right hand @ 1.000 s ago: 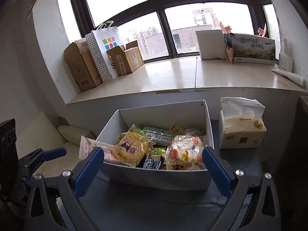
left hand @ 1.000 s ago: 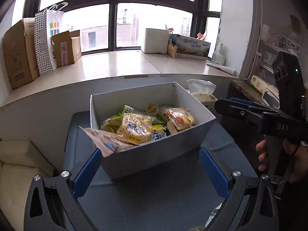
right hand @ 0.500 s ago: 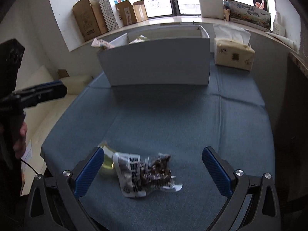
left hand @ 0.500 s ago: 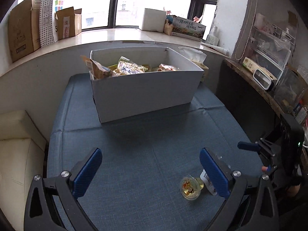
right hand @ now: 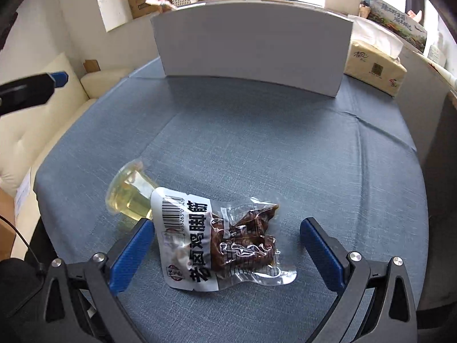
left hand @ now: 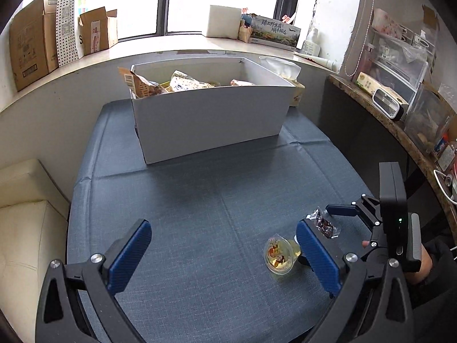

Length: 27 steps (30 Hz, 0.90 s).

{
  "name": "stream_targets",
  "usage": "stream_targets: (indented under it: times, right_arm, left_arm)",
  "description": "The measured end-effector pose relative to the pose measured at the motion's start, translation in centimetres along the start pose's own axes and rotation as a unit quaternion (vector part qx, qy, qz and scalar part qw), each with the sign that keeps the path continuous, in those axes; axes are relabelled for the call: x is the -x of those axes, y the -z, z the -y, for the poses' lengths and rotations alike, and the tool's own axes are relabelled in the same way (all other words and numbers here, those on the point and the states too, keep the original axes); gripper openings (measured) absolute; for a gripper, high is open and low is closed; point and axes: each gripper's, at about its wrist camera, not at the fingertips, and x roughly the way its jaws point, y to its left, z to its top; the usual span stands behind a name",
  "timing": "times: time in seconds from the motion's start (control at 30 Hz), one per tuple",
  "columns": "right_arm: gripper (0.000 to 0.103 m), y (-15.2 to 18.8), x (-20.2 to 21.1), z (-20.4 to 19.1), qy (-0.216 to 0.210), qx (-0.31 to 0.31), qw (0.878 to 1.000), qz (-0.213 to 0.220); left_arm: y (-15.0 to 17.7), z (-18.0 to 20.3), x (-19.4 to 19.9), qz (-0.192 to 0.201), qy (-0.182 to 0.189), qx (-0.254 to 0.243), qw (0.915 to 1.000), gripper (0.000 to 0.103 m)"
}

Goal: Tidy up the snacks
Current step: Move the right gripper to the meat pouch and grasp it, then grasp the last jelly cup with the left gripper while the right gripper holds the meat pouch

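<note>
- Snack packet point(right hand: 220, 241): clear vacuum pouch with dark contents and a white printed label, flat on the blue tablecloth point(right hand: 257, 143), on the near side of the white box point(right hand: 251, 43) and well apart from it
- Right gripper point(right hand: 227, 253): fingers spread wide, nothing clasped; the packet lies between the two blue pads, touching neither that can be seen
- Jelly cup point(right hand: 130, 193): clear cup of yellowish jelly on its side, just beside the packet on the side away from the tissue pack point(right hand: 374, 67); the packet's label end overlaps its lower edge
- Left gripper point(left hand: 225, 253): fingers wide apart, empty, over bare cloth nearer than the white box point(left hand: 208, 120); the jelly cup point(left hand: 281, 254) sits just inside its right pad
- Left wrist view only: snack bags point(left hand: 171, 84) inside the box, one bag poking over the box's left corner; the cup's printed foil lid; the right gripper point(left hand: 347, 211) seen from the side with the packet point(left hand: 322, 224) at its fingertips; a hand point(left hand: 420, 265) on its handle
- Right wrist view only: the packet's label and barcode; the box's plain front wall, its contents almost wholly hidden; one finger of the left gripper point(right hand: 58, 77) to the left of the box
</note>
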Motion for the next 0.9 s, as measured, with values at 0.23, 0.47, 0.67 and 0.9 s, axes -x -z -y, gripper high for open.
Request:
stream_targets:
  times: [0.23, 0.47, 0.67, 0.9]
  right_arm:
    - [0.085, 0.2, 0.0, -0.7, 0.023, 0.020, 0.999, 0.010]
    - [0.060, 0.6, 1.2, 1.1, 0.010, -0.028, 0.999, 0.026]
    - [0.059, 0.0, 3.4, 2.0, -0.001, -0.049, 0.997, 0.055]
    - [0.059, -0.1, 7.7, 3.7, 0.025, -0.072, 0.993, 0.092]
  left_arm:
    - [0.1, -0.5, -0.9, -0.011, -0.001, 0.011, 0.9999, 0.103]
    - [0.5, 0.0, -1.7, -0.020, 0.004, 0.002, 0.9998, 0.103]
    - [0.9, 2.1, -3.0, -0.040, 0.017, -0.037, 0.9983, 0.103]
    - [1.6, 6.2, -5.6, -0.074, 0.041, -0.092, 0.9922, 0.103]
